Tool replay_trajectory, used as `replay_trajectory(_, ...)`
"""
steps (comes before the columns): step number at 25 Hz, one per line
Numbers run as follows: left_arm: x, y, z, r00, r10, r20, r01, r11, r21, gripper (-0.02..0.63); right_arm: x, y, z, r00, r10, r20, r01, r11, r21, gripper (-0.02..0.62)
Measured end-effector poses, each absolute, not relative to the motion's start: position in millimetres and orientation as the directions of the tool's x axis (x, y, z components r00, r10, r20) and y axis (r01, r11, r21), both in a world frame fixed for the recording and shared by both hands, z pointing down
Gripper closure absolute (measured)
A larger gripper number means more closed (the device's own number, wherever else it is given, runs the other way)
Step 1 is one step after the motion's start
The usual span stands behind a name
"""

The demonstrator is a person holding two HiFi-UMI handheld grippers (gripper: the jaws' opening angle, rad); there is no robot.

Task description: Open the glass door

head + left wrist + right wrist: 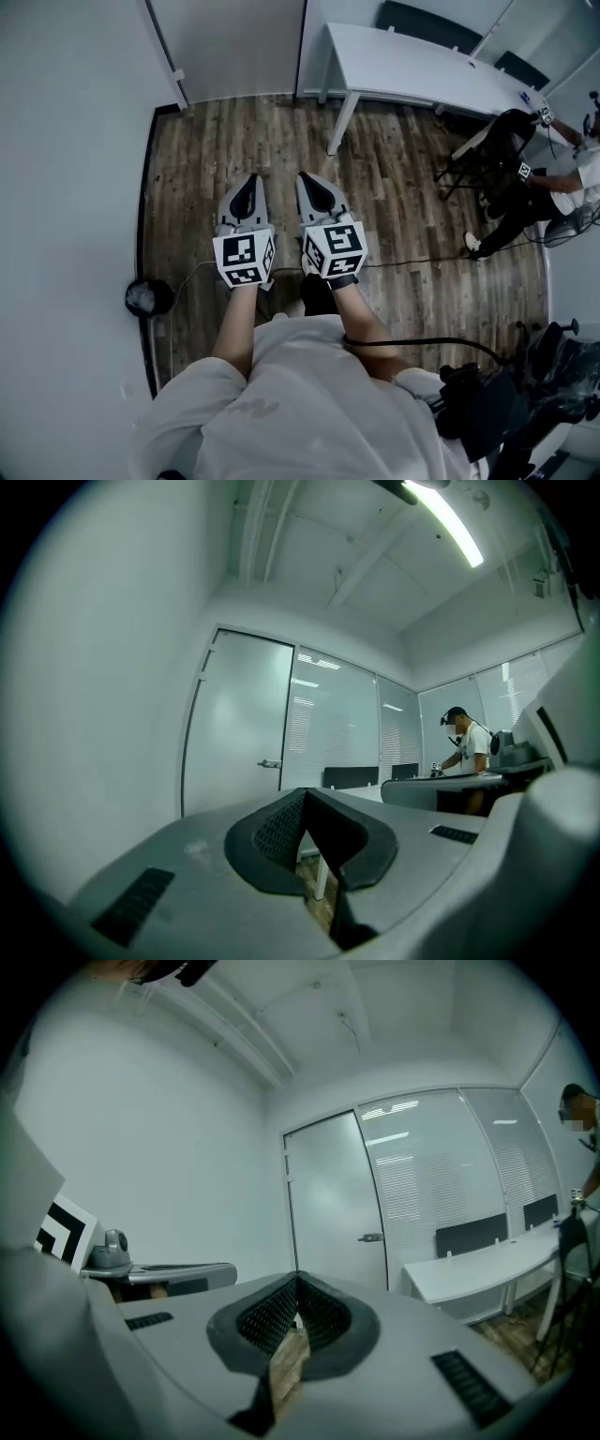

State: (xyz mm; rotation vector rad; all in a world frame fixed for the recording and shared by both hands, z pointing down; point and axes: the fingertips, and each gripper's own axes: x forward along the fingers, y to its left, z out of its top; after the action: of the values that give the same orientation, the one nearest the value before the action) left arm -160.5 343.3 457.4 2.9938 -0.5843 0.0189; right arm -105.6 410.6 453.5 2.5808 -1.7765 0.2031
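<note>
Head view, nearest: pale shirt (309, 412) fills the bottom of the frame, both forearms reaching forward from it.
Head view, left gripper (247, 187): held over the wood floor (394, 187), marker cube toward the camera, jaws together.
Head view, right gripper (317, 186): just beside the left one and parallel to it, jaws together, nothing in them.
Head view, surroundings: white table (403, 66) ahead to the right; another person (562, 178) at the right edge; black cable (412, 342) trailing across the floor; dark round object (148, 297) by the left wall.
Left gripper view, tool: left gripper (305, 795) closed, pad tips meeting, empty.
Left gripper view, glass door (239, 724): shut, well ahead of the jaw tips, next to the left wall; door handle (270, 763) on its right edge.
Left gripper view, rest: frosted glass panels to the right of the door; the other person (464, 747) standing at the far right; ceiling light (450, 517) lit.
Right gripper view, tool: right gripper (297, 1279) closed, tips touching, floor showing through the slit below them, nothing gripped.
Right gripper view, glass door (333, 1199): shut, straight beyond the jaws and well apart from them; handle (371, 1237) on its right edge.
Right gripper view, rest: white table (478, 1265) to the right of the door.
</note>
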Motion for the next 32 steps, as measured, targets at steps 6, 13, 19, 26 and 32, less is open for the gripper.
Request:
replay_trajectory(6, -49, 296, 434, 0.922, -0.387, -0.008, -0.386, -0.921, 0.055, 0.604, 4, 361, 431, 0.334, -0.941, 0.061, -0.939, -0.337, -0.061, 0.595)
replay_trajectory(13, 70, 255, 416, 0.919, -0.394, -0.017, -0.393, -0.918, 0.048, 0.604, 126, 321, 414, 0.331, -0.943, 0.039, -0.941, -0.333, -0.063, 0.595)
replay_trajectory(19, 117, 232, 430, 0.909, -0.417, 0.025, -0.417, -0.906, 0.07, 0.604, 185, 293, 426, 0.31, -0.948, 0.073, -0.944, -0.316, -0.089, 0.595)
replay_trajectory(26, 158, 186, 436, 0.912, -0.409, 0.044, -0.411, -0.908, 0.076, 0.604, 221, 249, 439, 0.3, -0.949, 0.094, -0.944, -0.31, -0.116, 0.595)
replay_trajectory(32, 233, 133, 458, 0.938, -0.342, 0.061, -0.347, -0.931, 0.112, 0.604, 283, 200, 459, 0.344, -0.93, 0.132, -0.927, -0.359, -0.109, 0.595)
